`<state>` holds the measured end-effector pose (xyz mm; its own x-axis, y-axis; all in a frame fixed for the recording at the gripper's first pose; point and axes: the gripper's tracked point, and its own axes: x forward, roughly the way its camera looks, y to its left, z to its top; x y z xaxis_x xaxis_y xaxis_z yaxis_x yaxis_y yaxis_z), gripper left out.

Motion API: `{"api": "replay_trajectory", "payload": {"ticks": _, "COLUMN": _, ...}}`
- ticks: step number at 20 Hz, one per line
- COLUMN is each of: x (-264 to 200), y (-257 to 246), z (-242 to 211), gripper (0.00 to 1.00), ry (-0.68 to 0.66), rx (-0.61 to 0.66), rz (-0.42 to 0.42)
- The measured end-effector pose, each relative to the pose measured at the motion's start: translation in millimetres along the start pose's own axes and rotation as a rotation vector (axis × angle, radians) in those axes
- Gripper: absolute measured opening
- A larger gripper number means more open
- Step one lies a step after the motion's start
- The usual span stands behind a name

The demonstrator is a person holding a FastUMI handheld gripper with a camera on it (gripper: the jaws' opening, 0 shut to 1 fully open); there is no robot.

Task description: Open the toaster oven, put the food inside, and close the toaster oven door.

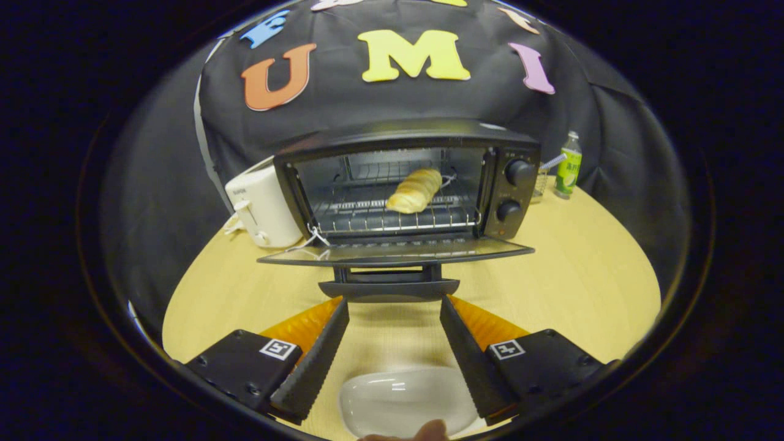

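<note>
The toaster oven (404, 190) stands on the far middle of the wooden table (576, 275) with its glass door (395, 252) dropped flat toward the near side, the dark handle (389, 289) at its front edge. Inside, a golden bread roll (415, 190) lies on the wire rack (392, 215), toward the right half of the chamber. Two round knobs (519, 173) sit one above the other on the oven's right panel.

The gripper (393, 304) hovers low over the table with its fingers (318, 361) spread wide and holding nothing; their tips sit just below the door handle, one near each end of it, though contact cannot be told. Between the fingers at the near edge lies an empty white dish (401, 398).

Left of the oven, touching or just beside it, stands a white pop-up toaster (260, 205). Far right of the oven stands a green-labelled bottle (568, 165), with a small glass holder (540, 184) next to it.
</note>
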<state>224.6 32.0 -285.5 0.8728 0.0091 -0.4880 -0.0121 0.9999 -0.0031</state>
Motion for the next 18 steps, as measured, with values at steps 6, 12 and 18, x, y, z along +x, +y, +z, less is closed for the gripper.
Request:
{"api": "replay_trajectory", "payload": {"ticks": 6, "x": -10.1, "y": -3.2, "z": 50.2, "gripper": 0.99, "ry": -0.103, "rx": 0.029, "rz": -0.005}}
{"api": "replay_trajectory", "payload": {"ticks": 12, "x": -86.2, "y": -1.4, "z": 115.0, "gripper": 0.99, "ry": -0.302, "rx": -0.008, "rz": -0.019}}
{"api": "replay_trajectory", "payload": {"ticks": 18, "x": -206.8, "y": 9.5, "z": 145.4, "gripper": 1.00, "ry": -0.469, "rx": -0.051, "rz": -0.033}}
